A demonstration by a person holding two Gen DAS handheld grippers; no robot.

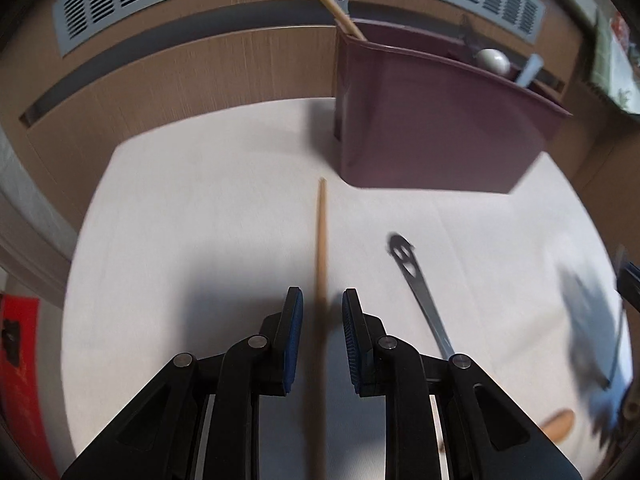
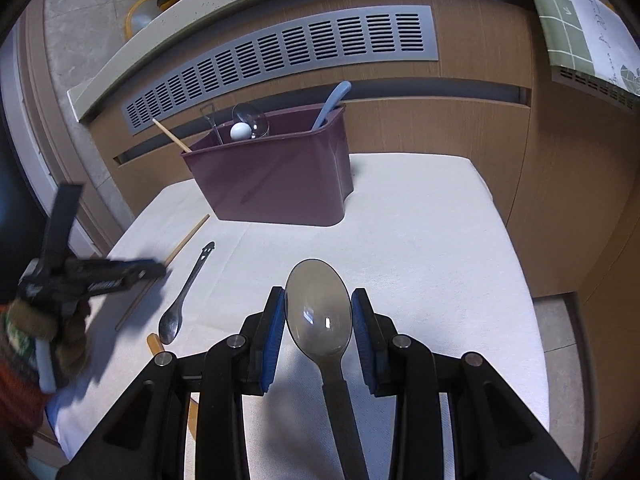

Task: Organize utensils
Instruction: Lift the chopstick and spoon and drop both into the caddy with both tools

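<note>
A maroon utensil caddy [image 1: 436, 128] [image 2: 276, 180] stands at the back of the white mat, holding several utensils, among them a wooden chopstick [image 1: 324, 0]. My left gripper [image 1: 322, 312] is open, with its jaws on either side of a wooden chopstick [image 1: 321, 240] that lies on the mat. A metal spoon [image 1: 420, 292] [image 2: 184, 296] lies to its right. My right gripper [image 2: 318, 312] has its jaws on either side of the bowl of a smoky translucent plastic spoon [image 2: 318, 312]; whether they grip it is unclear.
The white mat [image 2: 440, 260] covers the table. A wooden spoon tip [image 1: 558, 424] lies near the mat's front edge. A wood panel with a grey vent grille [image 2: 288, 52] stands behind the caddy. The left gripper shows in the right wrist view [image 2: 96, 276].
</note>
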